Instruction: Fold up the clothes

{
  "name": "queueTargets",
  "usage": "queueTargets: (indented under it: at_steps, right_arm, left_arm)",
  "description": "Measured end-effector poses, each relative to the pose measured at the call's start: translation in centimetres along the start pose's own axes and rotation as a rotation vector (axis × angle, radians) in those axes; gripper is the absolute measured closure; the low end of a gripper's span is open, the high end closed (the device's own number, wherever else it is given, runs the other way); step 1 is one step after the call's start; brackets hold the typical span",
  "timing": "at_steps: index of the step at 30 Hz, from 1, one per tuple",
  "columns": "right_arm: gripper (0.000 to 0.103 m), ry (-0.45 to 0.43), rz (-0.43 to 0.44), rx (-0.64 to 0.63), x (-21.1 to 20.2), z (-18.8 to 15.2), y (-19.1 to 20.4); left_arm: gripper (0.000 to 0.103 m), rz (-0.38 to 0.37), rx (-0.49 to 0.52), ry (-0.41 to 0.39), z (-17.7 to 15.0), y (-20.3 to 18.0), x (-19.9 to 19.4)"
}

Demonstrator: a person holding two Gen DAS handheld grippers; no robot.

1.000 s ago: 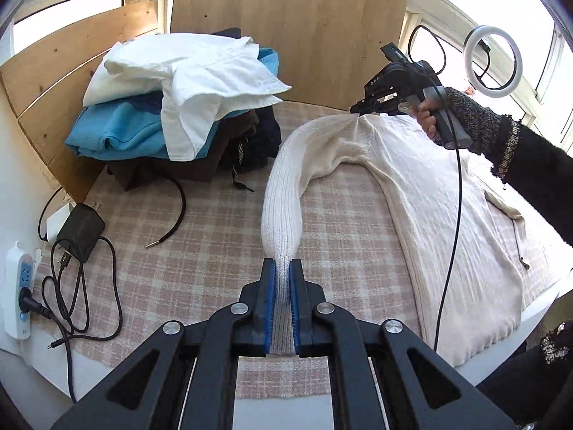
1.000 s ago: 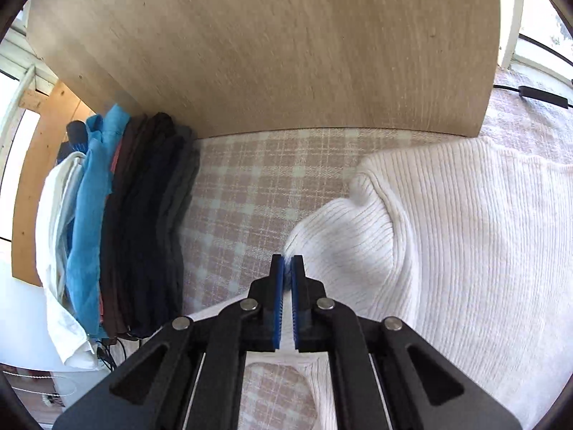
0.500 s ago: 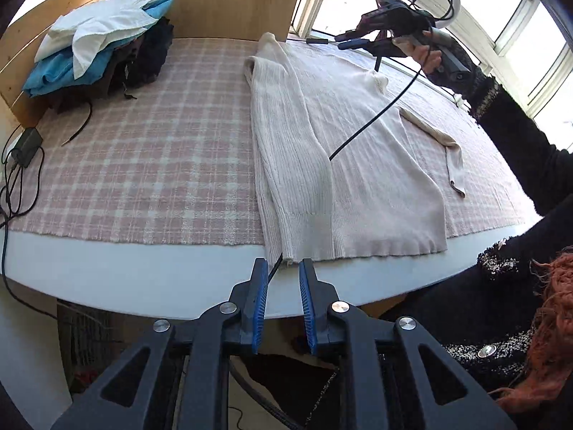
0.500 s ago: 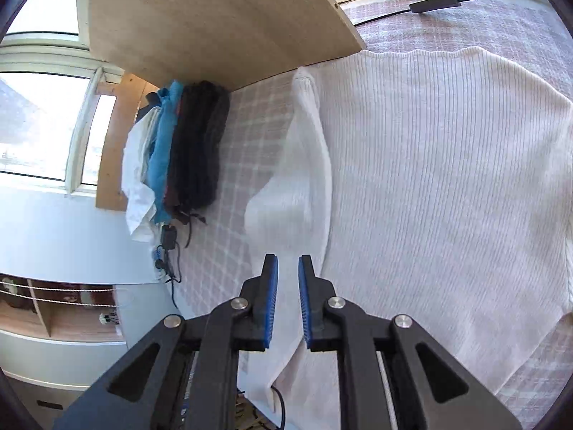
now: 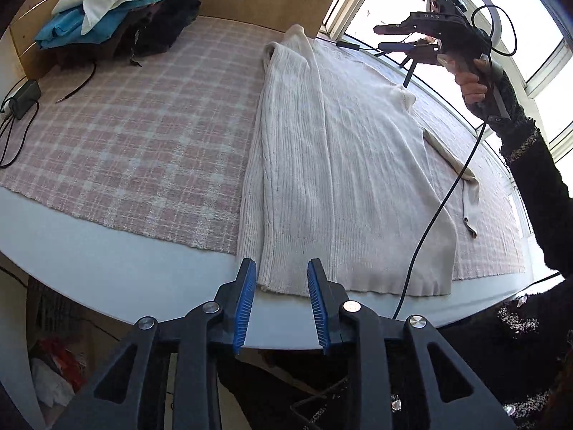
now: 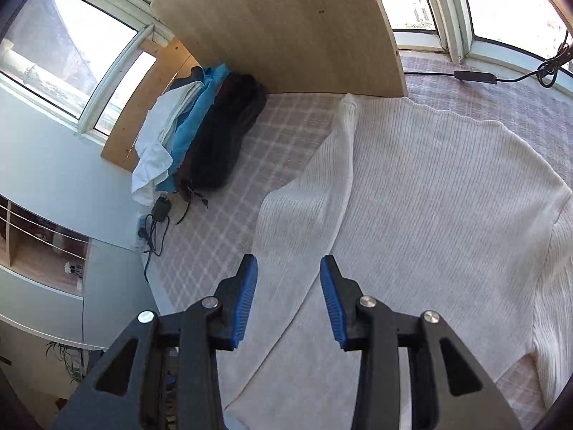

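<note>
My left gripper (image 5: 282, 301) hangs with jaws apart and empty; only its view shows the right gripper (image 5: 385, 37), likewise spread and bare. The cream ribbed sweater (image 5: 343, 165) lies flat on the plaid-covered worktop (image 5: 136, 143), stretching lengthwise away from the left jaws, hem nearest, one sleeve folded inward.

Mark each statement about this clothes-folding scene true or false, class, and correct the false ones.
1. The left claw is shut on the cream sweater. False: it is open, gripping nothing.
2. One sleeve lies folded over the sweater's body. True.
3. The pile of clothes has a white garment on top. True.
4. The right claw is closed. False: its jaws stand apart above the sweater.
5. The checked cloth is green. False: it is pink and white.
</note>
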State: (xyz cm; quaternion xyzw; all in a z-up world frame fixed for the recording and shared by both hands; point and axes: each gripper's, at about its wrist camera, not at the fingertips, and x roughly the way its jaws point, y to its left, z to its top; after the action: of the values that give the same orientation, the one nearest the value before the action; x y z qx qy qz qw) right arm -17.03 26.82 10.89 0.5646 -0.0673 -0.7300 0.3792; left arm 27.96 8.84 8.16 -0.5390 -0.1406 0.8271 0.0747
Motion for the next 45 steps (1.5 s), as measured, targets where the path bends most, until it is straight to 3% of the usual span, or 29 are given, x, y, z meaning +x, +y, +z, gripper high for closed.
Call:
queueTargets:
  at_steps: [4,9,14,16,18,19,22,25,27,29,33,35,38,40,41,42,44,45]
  right_arm:
    - [0.066,-0.002,-0.023,0.035,3.1,3.6,-2.2]
    - [0.066,0.002,-0.015,0.093,7.7,8.0,-3.7]
    - [0.066,0.023,-0.083,0.059,12.3,10.2,-3.6]
    - [0.066,0.025,-0.156,-0.024,13.6,10.4,-3.1]
    - [0.066,0.021,-0.364,-0.085,14.5,10.8,-3.4]
    - [0.066,0.024,-0.413,-0.087,14.6,11.1,-3.9]
    - [0.066,-0.03,-0.321,-0.032,11.6,10.8,-4.2]
    - [0.063,-0.083,-0.305,-0.097,8.3,9.0,-1.4]
    - [0.053,-0.009,-0.182,-0.142,8.3,7.4,1.3]
    - [0.052,0.084,-0.123,-0.198,9.9,5.8,4.3]
    - [0.052,0.169,-0.253,-0.358,14.7,3.6,9.1]
    - [0.052,0.2,-0.324,-0.399,16.9,3.1,9.8]
    - [0.052,0.242,-0.361,-0.426,19.4,2.4,10.1]
    - [0.06,0.231,-0.362,-0.426,20.0,2.0,10.2]
    - [0.081,0.223,-0.361,-0.413,20.0,2.0,10.0]
    - [0.089,0.217,-0.362,-0.395,19.9,2.0,9.7]
    - [0.091,0.2,-0.323,-0.341,19.3,2.2,9.0]
    - [0.092,0.191,-0.302,-0.314,18.9,2.3,8.6]
  left_arm:
    - [0.076,-0.02,-0.029,-0.039,3.1,0.1,1.9]
    - [0.071,-0.059,-0.041,-0.124,10.5,0.7,3.1]
    - [0.069,-0.085,-0.012,-0.118,17.3,0.5,8.0]
    - [0.069,-0.068,0.004,-0.097,18.5,0.5,10.1]
    - [0.071,-0.027,0.023,-0.061,18.9,0.6,12.1]
    - [0.071,-0.032,0.022,-0.046,18.7,0.7,12.5]
    - [0.071,-0.103,-0.006,-0.082,16.4,1.4,9.7]
    - [0.07,-0.124,-0.027,-0.104,12.7,2.4,5.7]
    - [0.067,-0.11,-0.044,-0.071,9.9,3.0,3.9]
    - [0.064,-0.069,-0.058,-0.035,7.5,3.2,3.2]
    - [0.061,0.006,-0.071,0.031,3.2,2.8,2.9]
    - [0.06,0.029,-0.075,0.032,2.1,2.7,3.2]
    - [0.062,0.039,-0.081,0.021,1.3,2.5,3.9]
    - [0.063,0.034,-0.08,0.009,1.1,2.1,4.3]
    - [0.066,0.031,-0.079,0.003,0.9,1.9,4.5]
    - [0.073,0.035,-0.064,0.0,0.8,1.8,4.7]
    - [0.08,0.046,-0.027,-0.005,0.6,1.4,5.0]
    - [0.09,0.052,-0.008,-0.008,0.4,1.2,5.2]
